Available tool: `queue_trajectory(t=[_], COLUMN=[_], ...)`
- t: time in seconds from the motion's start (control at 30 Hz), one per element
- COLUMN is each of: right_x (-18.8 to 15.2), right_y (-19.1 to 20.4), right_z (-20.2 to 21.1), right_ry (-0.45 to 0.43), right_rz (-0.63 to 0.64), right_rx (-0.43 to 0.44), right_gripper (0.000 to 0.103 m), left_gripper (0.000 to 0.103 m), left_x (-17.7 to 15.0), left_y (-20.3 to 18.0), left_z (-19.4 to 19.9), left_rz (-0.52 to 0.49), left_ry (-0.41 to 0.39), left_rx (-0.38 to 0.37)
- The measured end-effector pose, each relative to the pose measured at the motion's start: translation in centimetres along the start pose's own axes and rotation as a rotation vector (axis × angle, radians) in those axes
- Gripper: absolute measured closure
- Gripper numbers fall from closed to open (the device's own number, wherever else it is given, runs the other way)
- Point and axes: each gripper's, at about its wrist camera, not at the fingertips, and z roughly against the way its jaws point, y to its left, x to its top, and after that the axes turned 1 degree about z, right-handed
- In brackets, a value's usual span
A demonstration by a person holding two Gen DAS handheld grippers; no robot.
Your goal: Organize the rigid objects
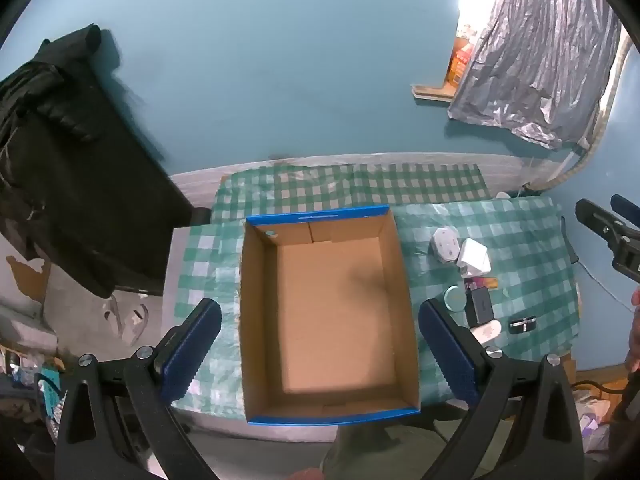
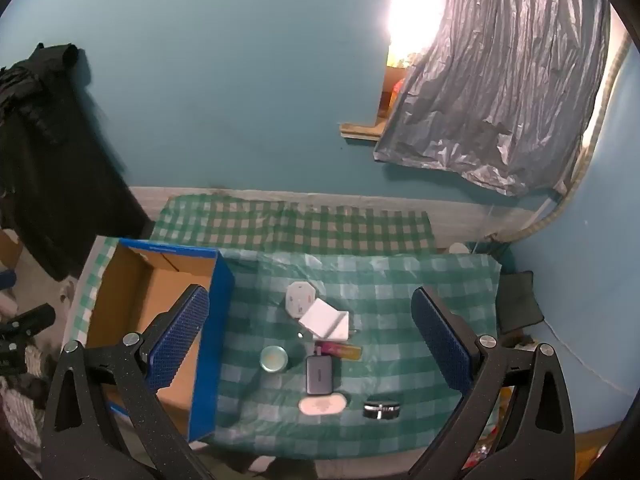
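An empty cardboard box with a blue rim sits on the green checked tablecloth. My left gripper hangs open above the box, holding nothing. In the right wrist view the box lies to the left. My right gripper stands open above a cluster of small items: a white octagonal piece, a white block, a round teal tin, a grey power bank, a pink-and-yellow tube, a white oval case and a black round lid.
A dark jacket hangs over furniture at the left. A teal wall stands behind the table, with a crinkled grey sheet over a bright window at upper right. The right gripper's body shows at the left view's right edge.
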Motion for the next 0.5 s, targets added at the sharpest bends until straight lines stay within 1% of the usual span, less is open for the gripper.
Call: queue_trajectory(t=[0.17, 0.2, 0.27, 0.4, 0.5], right_x=[0.0, 0.0, 0.0, 0.1, 0.3], right_y=[0.0, 0.0, 0.1, 0.0, -0.1], right_z=[0.0, 0.0, 0.0, 0.0, -0.2], right_ry=[-0.01, -0.011, -0.01, -0.011, -0.013], right_rz=[0.002, 0.001, 0.002, 0.001, -0.003], right_rx=[-0.003, -0.003, -0.007, -0.01, -0.012], right_gripper=[0.002, 0.002, 0.002, 0.002, 0.002], left_gripper=[0.003, 0.003, 0.003, 0.003, 0.003], left_x=[0.0, -0.2, 0.1, -0.2, 0.1], left_y=[0.0, -0.6, -0.1, 0.6, 0.5], left_z=[0.0, 0.1, -0.1, 0.1, 0.1], left_rz=[0.008, 0.005, 0.017, 0.024, 0.023], left_ry=[-0.001, -0.008, 0.015, -0.015, -0.015], left_rx=[0.014, 0.013, -0.021, -0.023, -0.023])
